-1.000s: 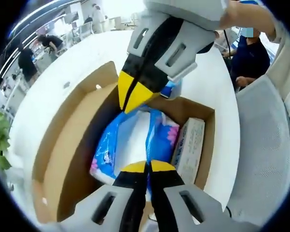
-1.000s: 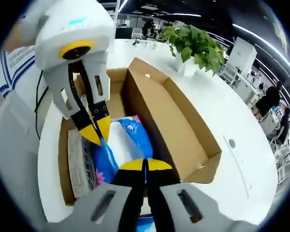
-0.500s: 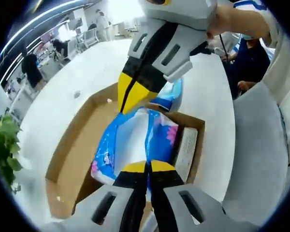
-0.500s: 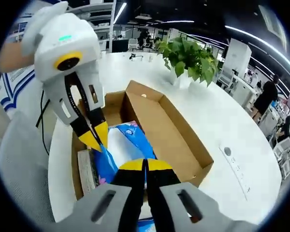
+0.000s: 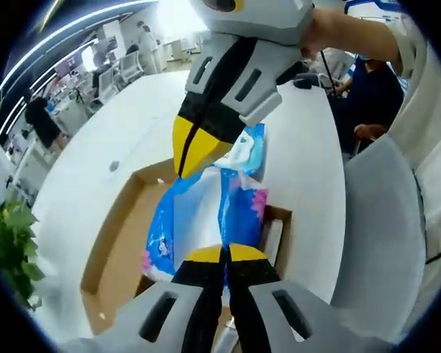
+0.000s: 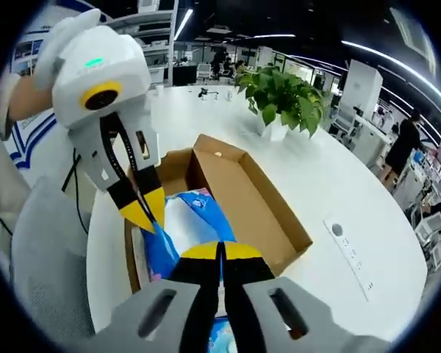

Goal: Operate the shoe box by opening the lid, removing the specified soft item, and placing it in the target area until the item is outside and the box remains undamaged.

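Above the open shoe box (image 6: 228, 193), I keep both the left gripper (image 5: 224, 254) and right gripper (image 6: 220, 250) clamped on the blue soft pack (image 5: 206, 220), lifting evenly clear of the walls.

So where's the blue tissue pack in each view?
Left gripper view: blue tissue pack at centre, between both claws, above the open shoe box.
Right gripper view: pack low centre-left, over the box.
Shared landmark: the potted plant, at the left view's left edge.

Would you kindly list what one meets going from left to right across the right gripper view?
Left gripper → blue soft pack → open shoe box → potted plant → small panel on the table.
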`<act>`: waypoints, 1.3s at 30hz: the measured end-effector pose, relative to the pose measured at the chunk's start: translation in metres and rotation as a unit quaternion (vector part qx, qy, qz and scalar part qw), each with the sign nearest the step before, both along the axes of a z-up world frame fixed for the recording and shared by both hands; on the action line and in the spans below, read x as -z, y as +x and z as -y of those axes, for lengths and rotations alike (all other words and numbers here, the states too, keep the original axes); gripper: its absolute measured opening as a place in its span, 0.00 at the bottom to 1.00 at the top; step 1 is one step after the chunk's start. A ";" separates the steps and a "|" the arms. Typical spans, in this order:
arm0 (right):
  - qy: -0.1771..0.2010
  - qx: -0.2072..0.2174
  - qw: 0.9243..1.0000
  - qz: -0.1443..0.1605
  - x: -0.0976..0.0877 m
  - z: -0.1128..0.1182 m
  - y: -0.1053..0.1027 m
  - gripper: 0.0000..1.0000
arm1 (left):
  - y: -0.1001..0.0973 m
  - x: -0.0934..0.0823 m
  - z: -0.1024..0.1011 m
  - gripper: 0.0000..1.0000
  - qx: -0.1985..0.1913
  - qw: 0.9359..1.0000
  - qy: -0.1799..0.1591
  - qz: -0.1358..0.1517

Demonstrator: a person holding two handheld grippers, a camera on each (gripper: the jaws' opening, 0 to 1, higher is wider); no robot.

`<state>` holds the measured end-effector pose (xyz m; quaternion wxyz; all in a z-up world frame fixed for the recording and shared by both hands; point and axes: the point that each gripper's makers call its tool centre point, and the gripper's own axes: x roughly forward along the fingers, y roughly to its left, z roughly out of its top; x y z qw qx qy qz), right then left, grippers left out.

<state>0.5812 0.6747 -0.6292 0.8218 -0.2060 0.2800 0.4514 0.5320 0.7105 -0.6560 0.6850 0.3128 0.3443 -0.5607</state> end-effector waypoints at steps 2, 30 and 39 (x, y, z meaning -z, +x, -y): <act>0.000 0.003 1.000 0.000 -0.003 0.009 -0.001 0.00 | -0.002 -0.003 0.009 0.00 0.008 1.000 -0.005 0.001; -0.040 0.042 0.998 -0.026 0.002 0.124 -0.024 0.00 | -0.023 -0.005 0.129 0.00 0.090 0.995 -0.037 0.001; -0.048 0.051 0.997 -0.039 0.006 0.159 -0.031 0.00 | -0.028 -0.003 0.164 0.00 0.117 0.992 -0.045 0.001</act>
